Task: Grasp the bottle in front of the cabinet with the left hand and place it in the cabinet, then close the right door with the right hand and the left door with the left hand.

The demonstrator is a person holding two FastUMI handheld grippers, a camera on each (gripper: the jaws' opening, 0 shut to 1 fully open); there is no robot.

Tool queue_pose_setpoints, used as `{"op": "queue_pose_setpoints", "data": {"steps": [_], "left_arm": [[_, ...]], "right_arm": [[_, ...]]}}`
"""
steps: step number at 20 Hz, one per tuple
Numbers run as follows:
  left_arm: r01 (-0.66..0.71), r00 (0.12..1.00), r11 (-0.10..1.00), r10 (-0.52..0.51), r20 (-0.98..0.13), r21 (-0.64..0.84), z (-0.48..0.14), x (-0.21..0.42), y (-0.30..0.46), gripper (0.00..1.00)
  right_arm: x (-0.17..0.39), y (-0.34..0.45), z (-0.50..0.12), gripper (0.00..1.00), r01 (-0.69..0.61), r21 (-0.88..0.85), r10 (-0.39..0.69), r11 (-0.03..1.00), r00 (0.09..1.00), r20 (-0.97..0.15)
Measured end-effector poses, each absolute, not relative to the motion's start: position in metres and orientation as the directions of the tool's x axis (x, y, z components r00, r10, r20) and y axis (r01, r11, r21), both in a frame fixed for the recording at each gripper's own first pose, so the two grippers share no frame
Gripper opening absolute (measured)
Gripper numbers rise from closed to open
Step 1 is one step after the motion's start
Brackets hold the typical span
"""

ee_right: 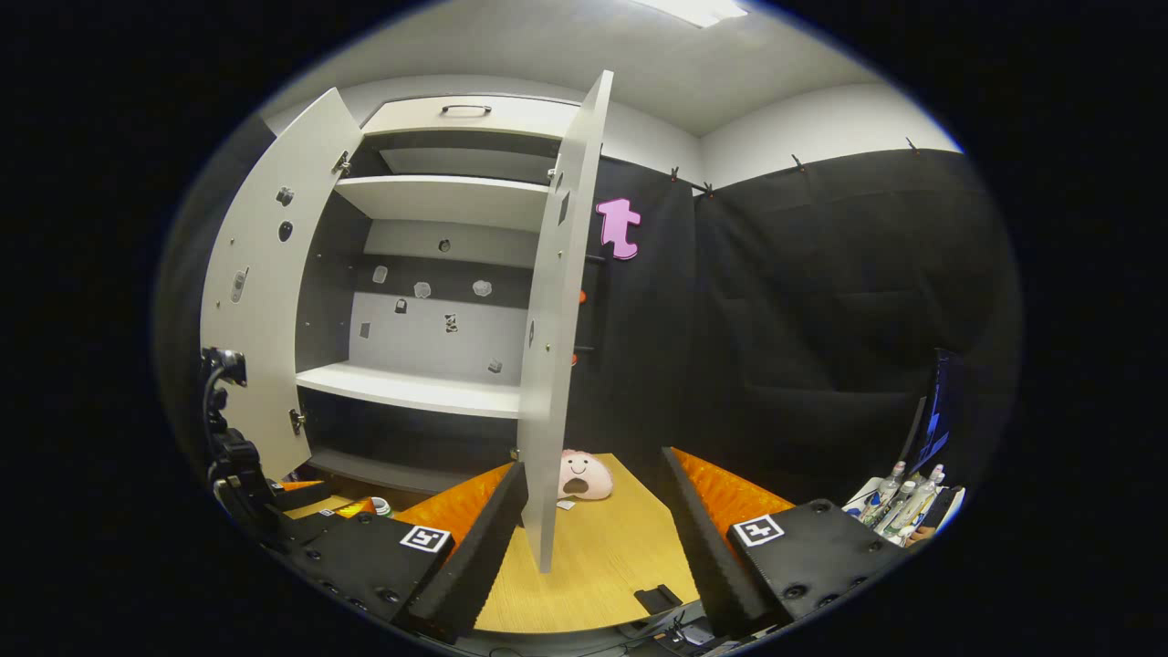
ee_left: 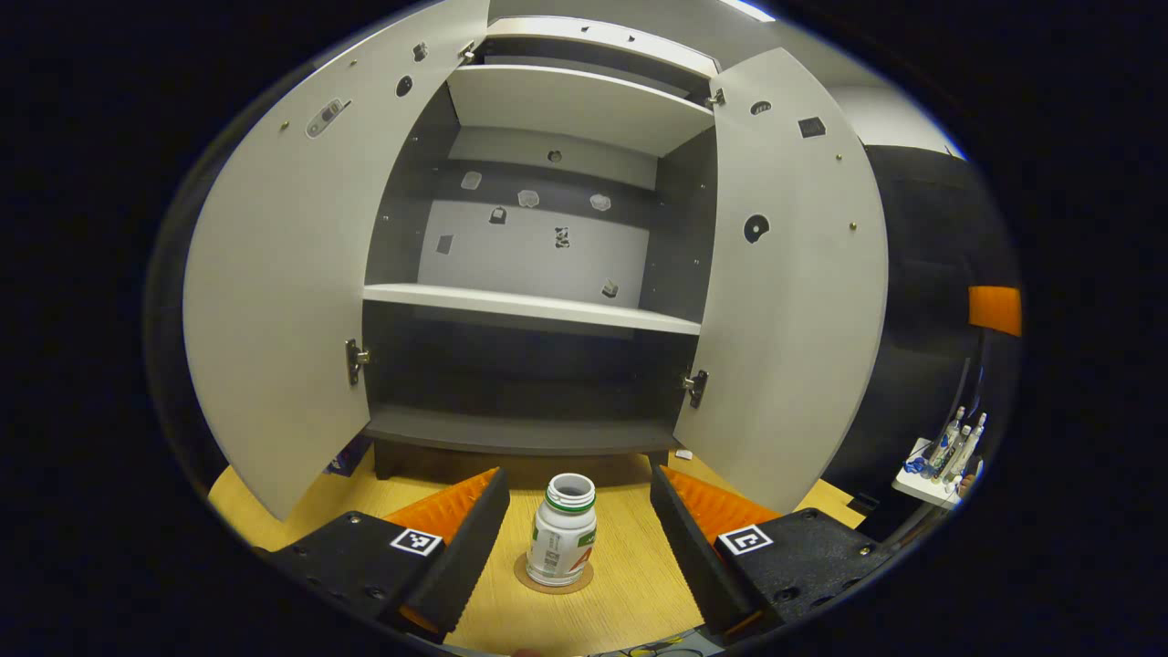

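A small white bottle point(ee_left: 560, 540) with a green neck ring and no cap stands upright on a round coaster on the wooden table point(ee_left: 630, 575), just in front of the cabinet point(ee_left: 529, 310). My left gripper point(ee_left: 577, 482) is open, one finger on each side of the bottle and not touching it. Both cabinet doors stand wide open: the left door point(ee_left: 283, 274) and the right door point(ee_left: 794, 292). In the right gripper view my right gripper point(ee_right: 593, 464) is open and holds nothing, facing the edge of the right door point(ee_right: 555, 365). The left gripper point(ee_right: 333, 500) shows at the lower left there, beside the bottle's rim point(ee_right: 379, 505).
The cabinet has two white shelves point(ee_left: 529, 306) and a dark bottom floor point(ee_left: 520, 431). A pink plush toy point(ee_right: 584, 476) lies on the table behind the right door. A white tray of small bottles point(ee_left: 944, 452) sits at the far right. Black cloth walls point(ee_right: 821, 301) surround the booth.
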State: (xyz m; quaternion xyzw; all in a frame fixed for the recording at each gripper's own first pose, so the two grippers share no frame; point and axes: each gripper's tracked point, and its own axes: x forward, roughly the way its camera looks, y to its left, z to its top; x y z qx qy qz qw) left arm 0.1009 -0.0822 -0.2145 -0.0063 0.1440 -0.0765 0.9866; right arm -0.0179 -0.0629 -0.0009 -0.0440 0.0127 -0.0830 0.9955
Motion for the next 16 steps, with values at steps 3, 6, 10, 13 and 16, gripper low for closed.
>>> {"op": "queue_pose_setpoints", "data": {"steps": [3,6,10,13,16], "left_arm": [[0.158,0.925,0.987,-0.16,-0.345,-0.035,-0.252,0.113,-0.086,0.95],[0.159,0.903,0.987,-0.15,-0.403,-0.012,-0.289,0.127,-0.087,0.95],[0.154,0.867,0.988,-0.131,-0.481,0.007,-0.332,0.133,-0.083,0.95],[0.159,0.847,0.987,-0.13,-0.515,0.013,-0.349,0.133,-0.083,0.94],[0.162,0.831,0.987,-0.126,-0.542,0.019,-0.354,0.137,-0.077,0.82]], "right_arm": [[-0.018,-0.076,-0.003,0.97,0.191,-0.09,-0.194,0.977,0.981,-0.023],[-0.017,-0.088,-0.005,0.96,0.218,-0.098,-0.222,0.971,0.975,-0.027],[-0.018,-0.105,-0.008,0.97,0.258,-0.102,-0.263,0.961,0.964,-0.039],[-0.016,-0.111,-0.017,0.97,0.269,-0.1,-0.275,0.958,0.96,-0.056],[-0.01,-0.109,-0.024,0.96,0.251,-0.083,-0.257,0.965,0.964,-0.071]]}}
